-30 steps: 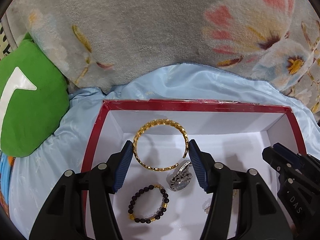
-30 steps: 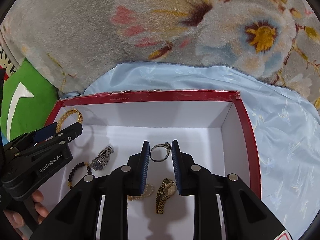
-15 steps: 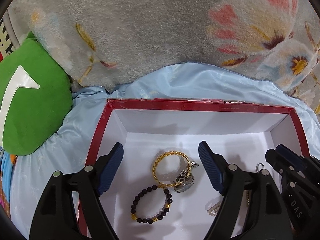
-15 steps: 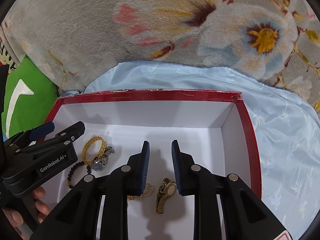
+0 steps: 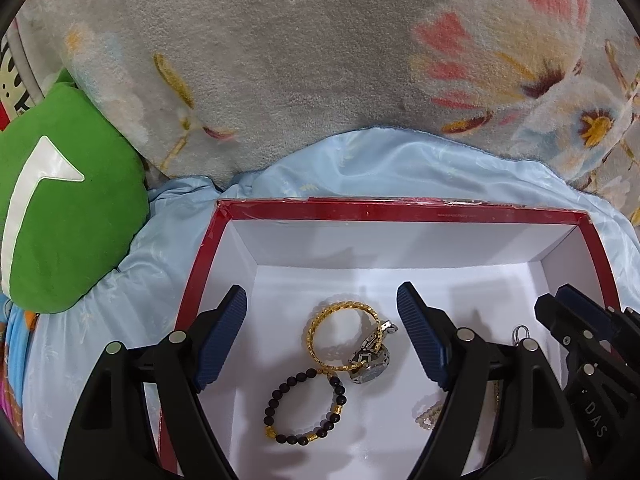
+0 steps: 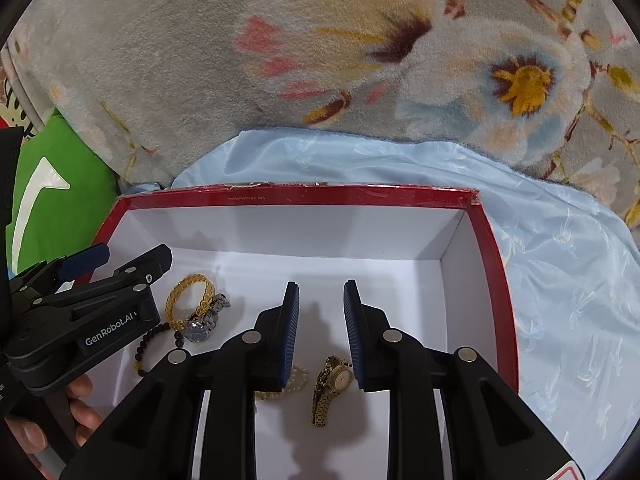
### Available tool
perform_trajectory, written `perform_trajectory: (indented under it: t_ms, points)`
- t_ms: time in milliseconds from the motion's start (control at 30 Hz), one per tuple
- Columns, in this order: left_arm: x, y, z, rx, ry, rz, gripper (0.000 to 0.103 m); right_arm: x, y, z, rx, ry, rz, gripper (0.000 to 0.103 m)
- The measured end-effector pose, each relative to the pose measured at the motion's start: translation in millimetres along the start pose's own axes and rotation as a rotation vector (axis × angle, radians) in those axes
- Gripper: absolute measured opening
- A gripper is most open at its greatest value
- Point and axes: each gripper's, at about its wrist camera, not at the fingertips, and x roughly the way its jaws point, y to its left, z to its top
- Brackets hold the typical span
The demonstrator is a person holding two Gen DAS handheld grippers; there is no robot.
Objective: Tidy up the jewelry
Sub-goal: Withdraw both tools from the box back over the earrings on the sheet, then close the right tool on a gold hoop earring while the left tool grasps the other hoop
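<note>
Right wrist view alone shows the gold watch (image 6: 333,388) under parted right tongs (image 6: 321,300); left tongs (image 5: 322,300) spread wide.

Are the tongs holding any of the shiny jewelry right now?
No. The left tongs are wide open above the gold bangle, and the right tongs are open with nothing between them. All jewelry lies in the red box.

Box (image 5: 400,211) on cloth (image 5: 360,168), bangle (image 5: 340,334) overlapping watch (image 5: 370,362), bead bracelet (image 5: 306,408) in front
</note>
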Motion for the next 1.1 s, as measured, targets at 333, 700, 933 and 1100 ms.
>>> perform_trajectory:
  t_ms: [333, 700, 933, 1100]
  points:
    - [-75.9, 7.8, -16.4, 0.02, -0.097, -0.018, 0.075, -80.8, 13.0, -21.0, -0.048, -0.134, -0.022, 0.034]
    - [-190.6, 69.5, -119.0, 0.04, -0.125, -0.023, 0.088, -202.8, 6.2, -138.0, -0.042, -0.138, 0.001, 0.044]
    - [-199.2, 98.7, -201.0, 0.04, -0.021, 0.011, 0.088, -230.0, -6.7, -220.7, 0.012, -0.052, -0.015, 0.044]
    - [-186.4, 102.2, -245.2, 0.012, 0.045, 0.009, 0.087, -233.9, -2.1, -266.7, 0.017, 0.001, -0.047, 0.044]
